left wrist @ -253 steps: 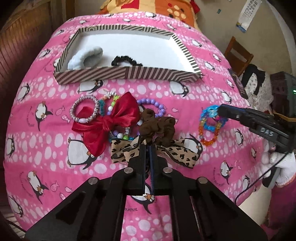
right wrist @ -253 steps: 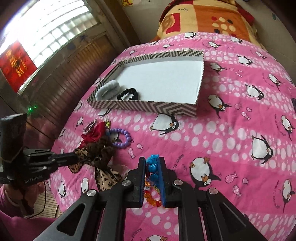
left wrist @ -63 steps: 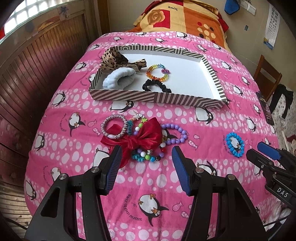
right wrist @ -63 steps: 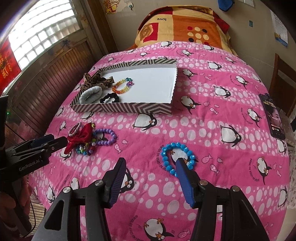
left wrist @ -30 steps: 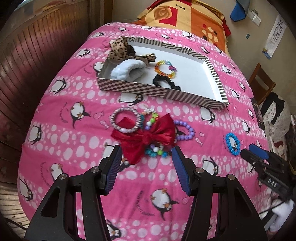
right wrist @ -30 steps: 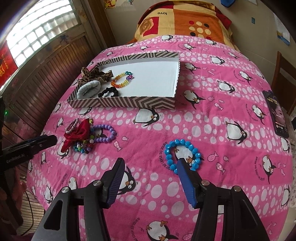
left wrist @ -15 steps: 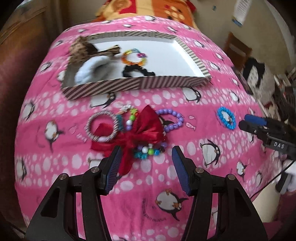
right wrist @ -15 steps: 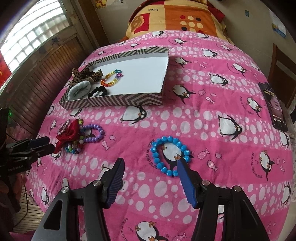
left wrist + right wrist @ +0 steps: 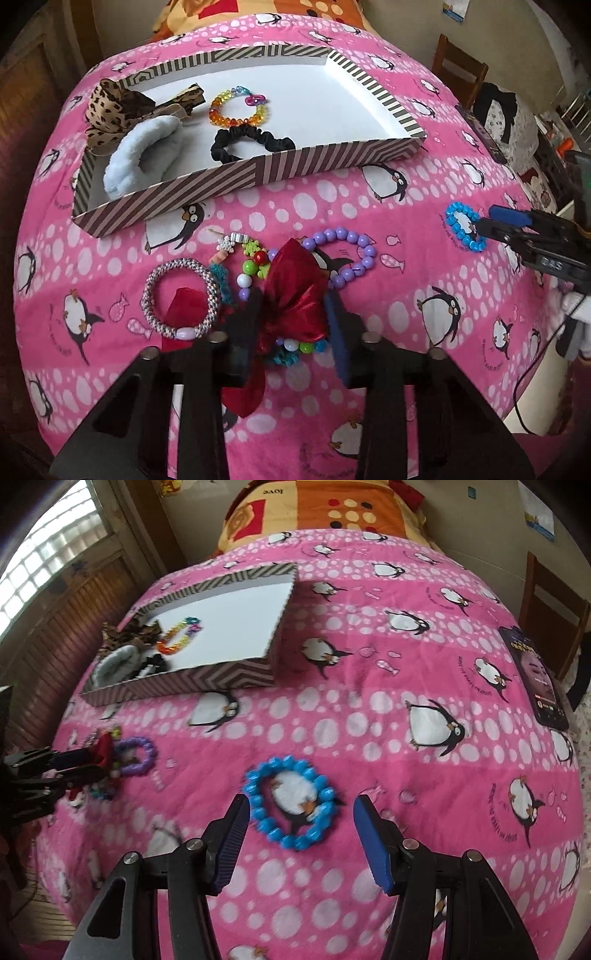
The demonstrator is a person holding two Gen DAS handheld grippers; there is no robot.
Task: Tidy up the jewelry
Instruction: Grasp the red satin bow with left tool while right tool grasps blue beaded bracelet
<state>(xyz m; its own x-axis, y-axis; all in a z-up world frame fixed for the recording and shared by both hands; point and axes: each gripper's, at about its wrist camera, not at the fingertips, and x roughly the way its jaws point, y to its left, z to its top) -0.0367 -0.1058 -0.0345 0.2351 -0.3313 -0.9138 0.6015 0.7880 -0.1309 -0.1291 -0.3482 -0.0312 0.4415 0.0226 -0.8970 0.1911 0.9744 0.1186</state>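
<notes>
A striped box (image 9: 236, 181) on the pink penguin blanket holds a leopard bow (image 9: 110, 107), a fluffy white band (image 9: 140, 155), a rainbow bracelet (image 9: 238, 107) and a black scrunchie (image 9: 255, 142). My left gripper (image 9: 293, 314) is open, its jaws on either side of a red bow (image 9: 295, 299) that lies among a purple bead bracelet (image 9: 345, 256), a woven bracelet (image 9: 181, 299) and mixed beads. My right gripper (image 9: 301, 825) is open around a blue bead bracelet (image 9: 291, 805), which also shows in the left wrist view (image 9: 463, 230).
A phone (image 9: 535, 679) lies at the blanket's right edge. A wooden chair (image 9: 460, 74) stands to the right of the bed, a wooden wall panel (image 9: 55, 627) to the left. An orange quilt (image 9: 325, 509) lies at the far end.
Both grippers have dropped closer to the blanket. The left jaws now flank the red bow and the right jaws flank the blue bracelet. Both stay open.
</notes>
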